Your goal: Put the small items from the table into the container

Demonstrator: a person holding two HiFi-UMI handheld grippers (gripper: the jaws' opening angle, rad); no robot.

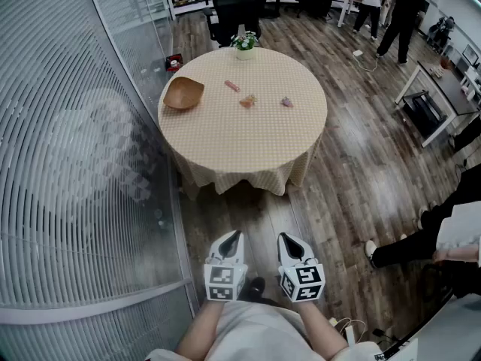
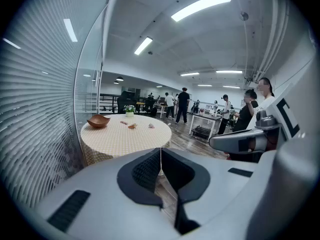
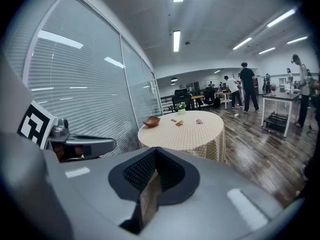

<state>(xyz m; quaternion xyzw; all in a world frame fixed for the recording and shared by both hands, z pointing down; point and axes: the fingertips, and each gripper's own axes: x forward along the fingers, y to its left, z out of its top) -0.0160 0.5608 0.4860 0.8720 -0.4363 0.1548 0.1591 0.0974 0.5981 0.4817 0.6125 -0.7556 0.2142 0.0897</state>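
Note:
A round table (image 1: 248, 138) with a checked beige cloth stands ahead of me. On it a brown wooden bowl (image 1: 183, 92) sits at the left. A pink item (image 1: 232, 86), an orange item (image 1: 247, 101) and a small pinkish item (image 1: 287, 102) lie across the far middle. My left gripper (image 1: 234, 237) and right gripper (image 1: 287, 239) hang side by side over the floor, well short of the table, both shut and empty. The bowl (image 2: 98, 120) and the items (image 2: 132, 126) show small in the left gripper view, and the bowl (image 3: 151, 121) and items (image 3: 178, 123) likewise in the right gripper view.
A small plant pot (image 1: 244, 45) stands at the table's far edge. A curved glass wall with blinds (image 1: 68, 164) runs along the left. A seated person's leg (image 1: 398, 250) is at the right. Desks, chairs and standing people (image 1: 398, 13) fill the room behind.

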